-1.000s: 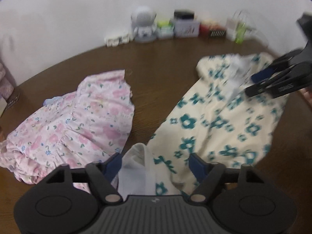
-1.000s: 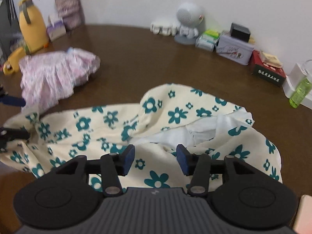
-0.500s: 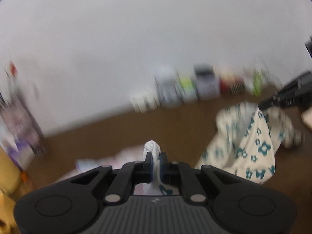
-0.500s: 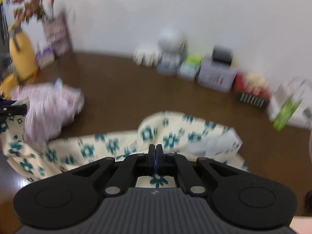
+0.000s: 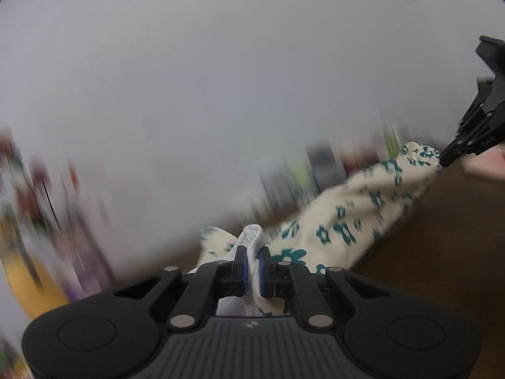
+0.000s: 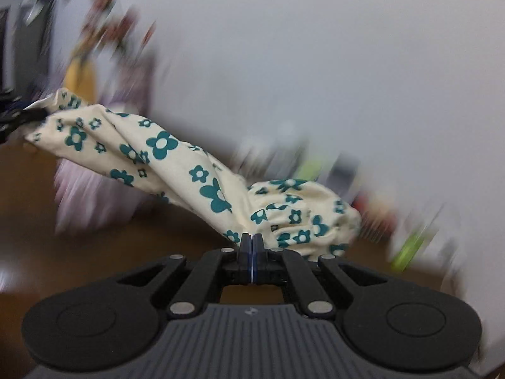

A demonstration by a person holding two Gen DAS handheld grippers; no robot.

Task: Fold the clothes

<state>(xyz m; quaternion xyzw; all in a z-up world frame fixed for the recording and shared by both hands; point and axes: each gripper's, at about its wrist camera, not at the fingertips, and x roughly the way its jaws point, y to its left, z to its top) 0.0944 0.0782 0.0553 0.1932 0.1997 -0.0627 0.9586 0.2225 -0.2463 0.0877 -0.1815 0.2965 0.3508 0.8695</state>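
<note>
Right wrist view: two grippers' fingers [image 6: 259, 246] each pinch one floral garment [image 6: 164, 161].

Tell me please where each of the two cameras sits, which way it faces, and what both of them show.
Left wrist: sits on the left gripper, looking along its fingers, which are shut on the white edge of the cream floral garment; the right gripper shows at far right.
Right wrist: sits on the right gripper, shut on the same garment; the left gripper shows at far left.
Shared: the garment stretched between both grippers above the brown table.
</note>
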